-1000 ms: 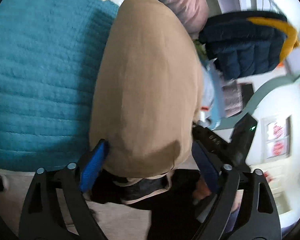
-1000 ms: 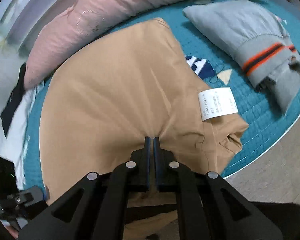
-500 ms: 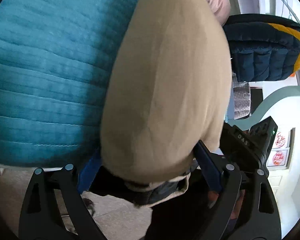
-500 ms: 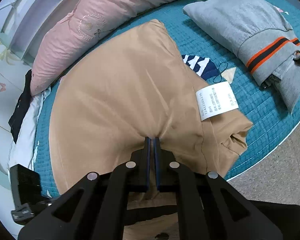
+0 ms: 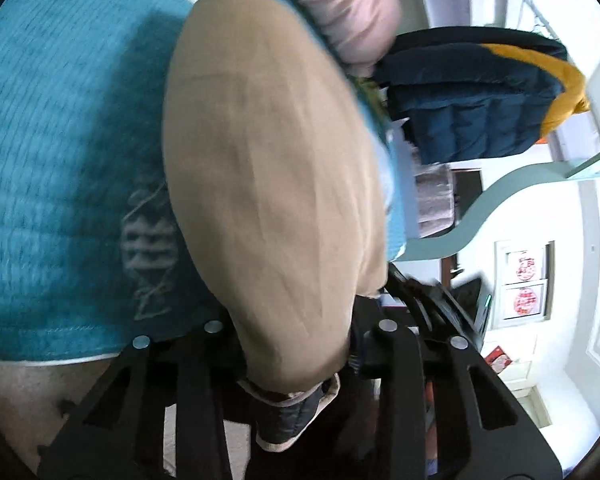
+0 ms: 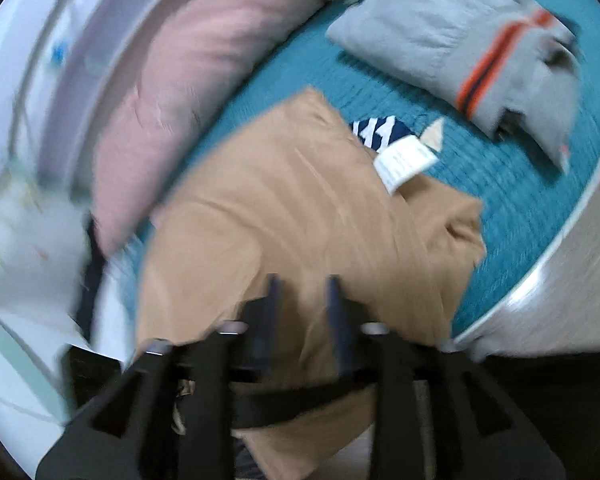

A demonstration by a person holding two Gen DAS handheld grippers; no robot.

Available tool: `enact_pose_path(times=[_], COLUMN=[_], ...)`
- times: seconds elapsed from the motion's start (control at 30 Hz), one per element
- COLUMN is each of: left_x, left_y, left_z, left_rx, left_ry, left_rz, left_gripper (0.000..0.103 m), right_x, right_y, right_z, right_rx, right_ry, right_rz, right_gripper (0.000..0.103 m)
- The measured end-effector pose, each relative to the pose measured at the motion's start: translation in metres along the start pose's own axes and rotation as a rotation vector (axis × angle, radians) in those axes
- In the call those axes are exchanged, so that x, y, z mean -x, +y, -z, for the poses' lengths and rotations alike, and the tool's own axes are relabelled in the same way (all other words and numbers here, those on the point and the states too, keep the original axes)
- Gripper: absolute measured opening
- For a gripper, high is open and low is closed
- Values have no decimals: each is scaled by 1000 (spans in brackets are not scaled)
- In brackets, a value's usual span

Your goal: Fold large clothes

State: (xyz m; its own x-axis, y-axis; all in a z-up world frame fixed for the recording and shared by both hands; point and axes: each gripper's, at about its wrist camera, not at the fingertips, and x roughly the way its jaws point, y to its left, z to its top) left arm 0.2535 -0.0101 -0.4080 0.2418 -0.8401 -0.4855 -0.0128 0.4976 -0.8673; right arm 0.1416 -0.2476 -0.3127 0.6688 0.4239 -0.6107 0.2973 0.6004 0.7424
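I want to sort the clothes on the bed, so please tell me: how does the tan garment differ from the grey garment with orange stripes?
The tan garment is plain in colour and shows a white label; the grey garment with orange stripes has a banded hem. The tan garment hangs over the near edge of the teal quilted cover, at the right gripper, whose jaws are open; the grey garment lies farther back, untouched. Both rest on the cover.

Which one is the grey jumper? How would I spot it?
Find the big teal mat. At its far right end, away from the pink pillow and apart from the tan garment, lies the grey jumper. Only it has orange and dark stripes.
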Motion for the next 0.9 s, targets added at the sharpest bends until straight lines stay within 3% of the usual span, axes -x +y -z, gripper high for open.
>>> enact_pose_path(times=[0.07,0.17,0.33,0.53,0.73,0.9], left_x=[2,2,3,7,9,7], left_y=[-11,-18,-21,-16,-2,-5], left_z=[-8,-21,-33,-28,-21,-22], left_rx=[1,35,72,78,108,48], left_ry=[-8,-14,-27,-35,-31,-7], left_rz=[28,59,68,54,41,-8], left_gripper=[34,34,34,34,34,34], right_x=[18,37,21,-18,-52,-38], right_y=[-4,-20,-46,-61,-66,-63], right_z=[11,36,76,101,92,73], right_rx=[-102,-312,-617,-809,-813,-730], right_ry=[-50,-103,-8,30,28,-38], right_rz=[-96,-219,-333,-435,-572,-625], right_gripper=[72,84,85,87,90,93])
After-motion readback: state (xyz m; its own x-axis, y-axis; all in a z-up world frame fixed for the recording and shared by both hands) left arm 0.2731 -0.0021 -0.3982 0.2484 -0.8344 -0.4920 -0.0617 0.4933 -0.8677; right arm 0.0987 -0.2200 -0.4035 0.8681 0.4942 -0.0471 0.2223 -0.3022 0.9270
